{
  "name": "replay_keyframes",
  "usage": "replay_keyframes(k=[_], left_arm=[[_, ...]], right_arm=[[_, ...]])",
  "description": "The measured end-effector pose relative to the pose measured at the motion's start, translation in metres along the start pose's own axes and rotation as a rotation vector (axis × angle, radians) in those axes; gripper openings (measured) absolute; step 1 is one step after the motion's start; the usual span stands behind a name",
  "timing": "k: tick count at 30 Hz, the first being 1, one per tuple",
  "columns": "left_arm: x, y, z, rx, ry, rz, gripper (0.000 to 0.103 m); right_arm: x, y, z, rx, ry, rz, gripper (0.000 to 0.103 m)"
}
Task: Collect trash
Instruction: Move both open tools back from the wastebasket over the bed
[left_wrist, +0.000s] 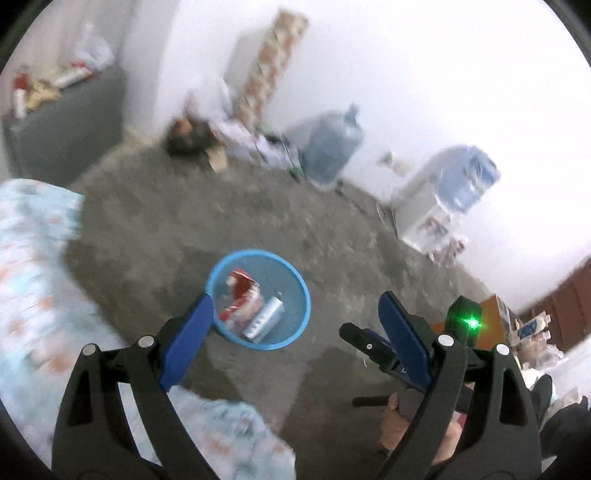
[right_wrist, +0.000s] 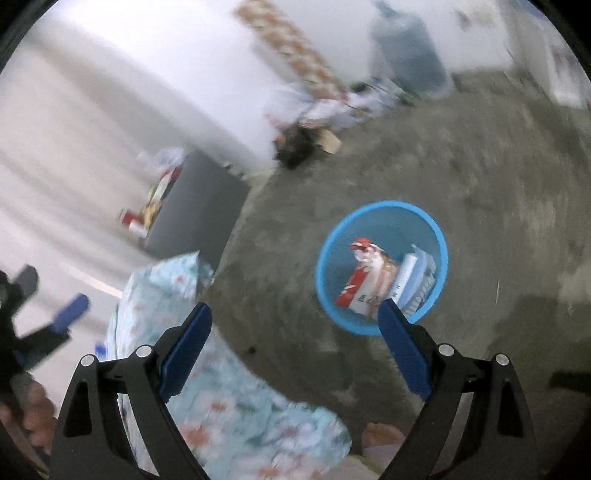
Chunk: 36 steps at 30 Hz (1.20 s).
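1. Left gripper (left_wrist: 295, 310) – jaws spread wide, nothing between the blue pads; it hangs over the grey concrete floor (left_wrist: 280, 221), angled down.
2. Right gripper (right_wrist: 295, 321) – also wide open and empty, angled down at the same floor.
3. Blue mesh wastebasket (left_wrist: 301, 291) stands upright on the floor, below and ahead of both grippers. In the left wrist view its rim sits just behind the left blue pad; in the right wrist view the right pad overlaps its near rim.
4. Trash is in the basket: a red-and-white wrapper (left_wrist: 242, 301) crumpled on one side, a silver can-like container w/ pale print (left_wrist: 266, 317) lying tilted beside it, touching. Labels too blurred to read.
5. Bed w/ light-blue floral cover (left_wrist: 33, 266) runs along the left of both views; its corner lies near the basket, apart from it.
6. Left wrist view also shows the right gripper's body w/ a green light (left_wrist: 471, 323) and a hand (left_wrist: 399, 424) gripping its handle.
7. Far wall: big water jug (left_wrist: 332, 144) on the floor, water dispenser w/ bottle (left_wrist: 447, 195), dark cabinet (left_wrist: 70, 125) w/ clutter on top, heap of stuff in the corner. All motion-blurred.
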<state>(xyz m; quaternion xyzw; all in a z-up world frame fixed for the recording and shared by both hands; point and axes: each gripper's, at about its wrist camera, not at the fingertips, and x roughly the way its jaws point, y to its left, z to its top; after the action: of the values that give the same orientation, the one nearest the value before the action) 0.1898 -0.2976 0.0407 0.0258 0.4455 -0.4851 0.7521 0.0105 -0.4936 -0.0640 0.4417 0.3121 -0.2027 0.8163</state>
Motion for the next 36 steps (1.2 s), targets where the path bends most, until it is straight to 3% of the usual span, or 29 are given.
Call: replay_keyframes(k=[6, 13, 16, 22, 27, 36], left_arm=[[-0.142, 0.021, -0.064, -0.061, -0.224, 0.091, 0.091], [-0.240, 0.072, -0.140, -0.197, -0.358, 0.268, 0.091], [-0.285, 0.098, -0.166, -0.265, -0.450, 0.344, 0.091], [-0.364, 0.136, -0.210, -0.351, -0.613, 0.526, 0.091], [-0.384, 0.165, -0.233, -0.404, -0.630, 0.562, 0.091], [-0.375, 0.218, -0.265, -0.491, -0.596, 0.517, 0.091]], right_arm=[[-0.044, 0.087, -0.037, -0.229, 0.000, -0.012, 0.096], [-0.058, 0.152, -0.078, -0.415, 0.016, -0.099, 0.096], [-0.065, 0.171, -0.096, -0.484, 0.048, -0.017, 0.096], [-0.062, 0.203, -0.109, -0.472, 0.153, 0.178, 0.096], [-0.048, 0.231, -0.123, -0.438, 0.274, 0.318, 0.096], [-0.018, 0.269, -0.157, -0.452, 0.432, 0.390, 0.096]])
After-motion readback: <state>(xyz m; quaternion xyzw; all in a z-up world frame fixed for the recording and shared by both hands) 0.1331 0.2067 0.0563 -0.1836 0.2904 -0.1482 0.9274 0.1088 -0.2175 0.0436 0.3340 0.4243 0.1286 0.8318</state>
